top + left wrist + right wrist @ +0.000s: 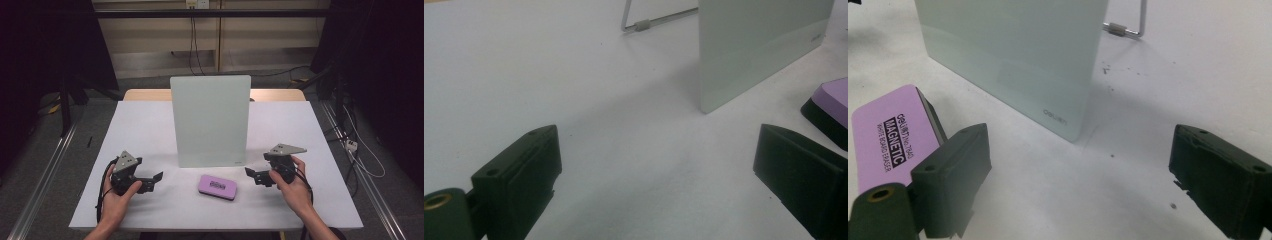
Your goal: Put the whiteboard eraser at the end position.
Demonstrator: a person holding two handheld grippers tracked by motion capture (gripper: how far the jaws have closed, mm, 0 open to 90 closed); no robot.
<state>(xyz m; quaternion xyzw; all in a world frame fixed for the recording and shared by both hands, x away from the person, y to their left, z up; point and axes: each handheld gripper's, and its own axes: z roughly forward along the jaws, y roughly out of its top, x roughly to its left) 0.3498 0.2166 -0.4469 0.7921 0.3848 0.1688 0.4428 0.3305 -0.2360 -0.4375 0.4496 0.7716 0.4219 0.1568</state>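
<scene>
A flat, rectangular purple whiteboard eraser with a black felt base [217,186] lies on the white surface [150,125], just in front of an upright pale-green glass board [210,120] that stands near the middle on a thin metal wire stand [1128,31]. The eraser sits between the two hands, apart from both.

The left tool [156,178] rests low over the surface at the left of the eraser, its jaws spread wide with only bare surface between them; in the left gripper view the eraser's corner [831,107] shows just beyond the right-hand jaw.

The right tool [248,173] points toward the eraser from the other side, jaws also spread and holding nothing. In the right gripper view the eraser [890,135] lies beside the left-hand jaw, outside the gap, its label reading "magnetic white board eraser".
</scene>
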